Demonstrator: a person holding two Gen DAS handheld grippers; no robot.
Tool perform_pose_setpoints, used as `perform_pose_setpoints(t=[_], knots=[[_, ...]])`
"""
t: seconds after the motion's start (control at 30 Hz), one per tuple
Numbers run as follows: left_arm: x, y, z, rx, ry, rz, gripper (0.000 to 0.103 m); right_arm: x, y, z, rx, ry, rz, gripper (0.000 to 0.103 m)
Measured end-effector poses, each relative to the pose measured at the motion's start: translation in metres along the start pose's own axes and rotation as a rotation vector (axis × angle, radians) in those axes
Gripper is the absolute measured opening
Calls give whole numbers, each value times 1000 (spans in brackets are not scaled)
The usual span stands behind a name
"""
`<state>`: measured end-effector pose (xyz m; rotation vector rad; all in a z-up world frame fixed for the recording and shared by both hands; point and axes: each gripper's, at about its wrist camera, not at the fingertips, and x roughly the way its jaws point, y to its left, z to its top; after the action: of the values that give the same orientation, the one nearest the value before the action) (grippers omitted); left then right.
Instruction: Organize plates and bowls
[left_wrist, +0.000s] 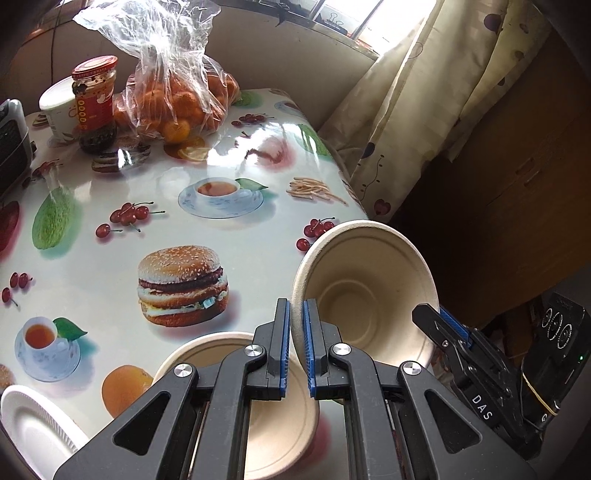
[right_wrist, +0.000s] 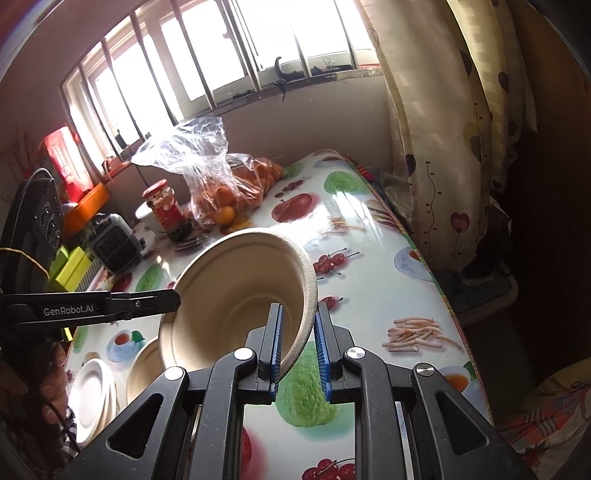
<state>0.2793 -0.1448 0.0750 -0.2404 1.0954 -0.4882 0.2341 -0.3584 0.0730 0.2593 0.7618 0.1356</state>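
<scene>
A beige paper bowl (left_wrist: 365, 291) (right_wrist: 236, 295) hangs tilted above the table, its opening facing the cameras. My left gripper (left_wrist: 295, 325) is shut on its left rim, and in the right wrist view the left gripper (right_wrist: 174, 297) reaches in from the left. My right gripper (right_wrist: 298, 332) is shut on the opposite rim, and the left wrist view shows the right gripper (left_wrist: 441, 319) at the bowl's right edge. A second beige bowl (left_wrist: 280, 417) (right_wrist: 142, 369) sits on the table below. Beside it lies a stack of white plates (left_wrist: 33, 417) (right_wrist: 90, 391).
A food-print tablecloth (left_wrist: 110, 266) (right_wrist: 369, 295) covers the table. At its far end stand a bag of oranges (left_wrist: 177, 107) (right_wrist: 229, 192), a red-lidded jar (left_wrist: 94, 107) (right_wrist: 166, 210), a white cup (left_wrist: 59, 107) and a small heater (right_wrist: 114, 243). A curtain (right_wrist: 443, 147) hangs past the right edge.
</scene>
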Motion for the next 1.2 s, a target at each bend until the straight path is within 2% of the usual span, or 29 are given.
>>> perform_pose_setpoints(t=[0.67,1.2], knots=[[-48,58,-38,-89,-45,21,7,5,68,-33,-72,42,65,16],[-42,86,-62,-138,-6,33,7,19,85,-60,-94,96,58,16]])
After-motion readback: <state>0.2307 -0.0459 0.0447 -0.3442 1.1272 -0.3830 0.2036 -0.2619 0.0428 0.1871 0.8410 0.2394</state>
